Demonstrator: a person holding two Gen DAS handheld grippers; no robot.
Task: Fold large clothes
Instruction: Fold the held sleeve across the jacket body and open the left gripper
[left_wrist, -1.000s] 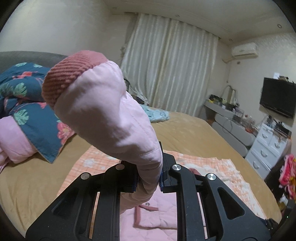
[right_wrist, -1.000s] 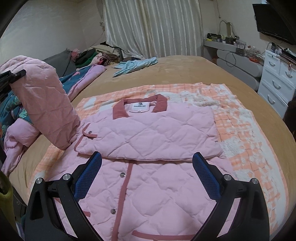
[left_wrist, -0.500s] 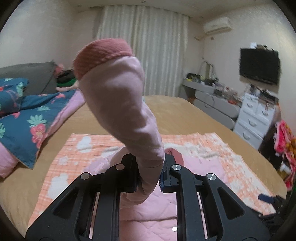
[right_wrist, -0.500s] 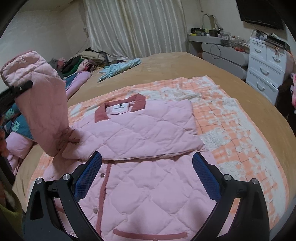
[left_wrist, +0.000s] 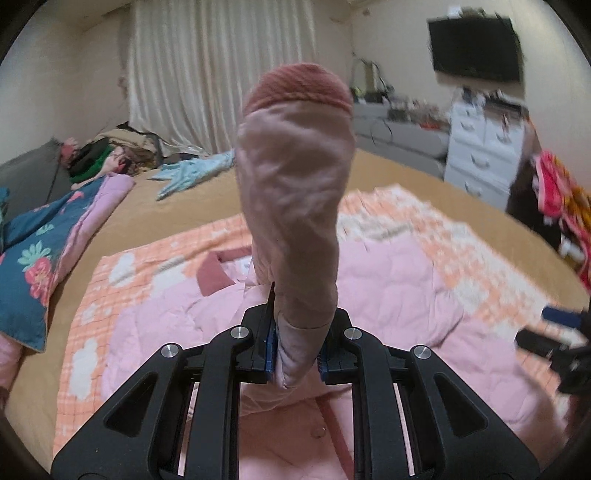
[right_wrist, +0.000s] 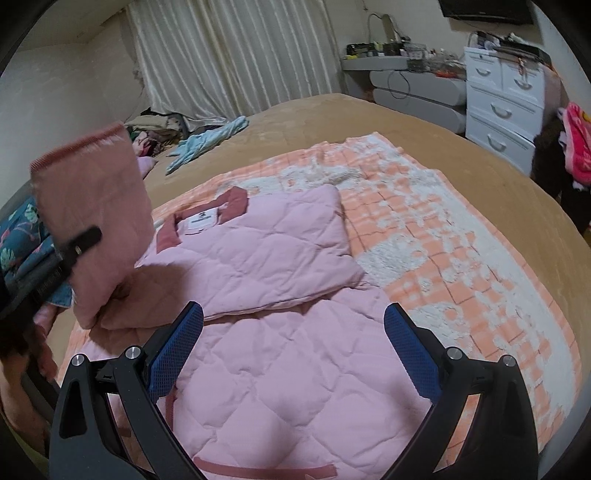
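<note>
A pink quilted jacket (right_wrist: 280, 332) with dark pink trim lies on an orange checked blanket (right_wrist: 461, 251) on the bed. Its right side is folded across the chest. My left gripper (left_wrist: 295, 350) is shut on the jacket's left sleeve (left_wrist: 295, 206) and holds it upright above the jacket, ribbed cuff on top. The sleeve also shows at the left of the right wrist view (right_wrist: 96, 218). My right gripper (right_wrist: 293, 347) is open and empty, hovering over the jacket's lower half.
A blue floral quilt (left_wrist: 33, 251) lies at the bed's left side. A light blue garment (right_wrist: 207, 142) and a clothes pile (left_wrist: 110, 155) lie at the back. White drawers (right_wrist: 502, 107) and bright clothes (right_wrist: 576, 144) stand to the right.
My left gripper has swung the raised sleeve to the right, over the jacket's body. My right gripper has stayed open above the jacket and drifted slightly.
</note>
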